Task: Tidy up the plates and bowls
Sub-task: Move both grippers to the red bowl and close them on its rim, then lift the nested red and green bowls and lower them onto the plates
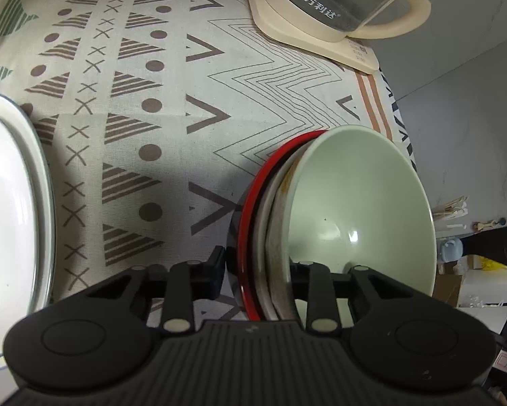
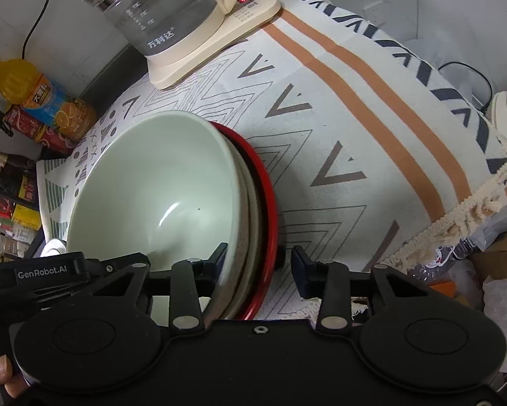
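The left gripper (image 1: 258, 267) clamps the rim of a bowl stack: a green bowl (image 1: 358, 209) nested in a grey bowl (image 1: 276, 237) and a red bowl (image 1: 248, 233), all tilted on edge over the cloth (image 1: 172, 135). The right gripper (image 2: 258, 264) straddles the same rim, its outer finger (image 2: 302, 270) apart from the red bowl, so it hangs released. A white plate (image 1: 9, 223) lies left; a kettle (image 1: 334, 3) stands beyond.

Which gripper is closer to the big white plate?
Left. The left gripper grips the bowl stack with the white plate close on its left side. The right gripper sits on the far side of the stack, away from the plate.
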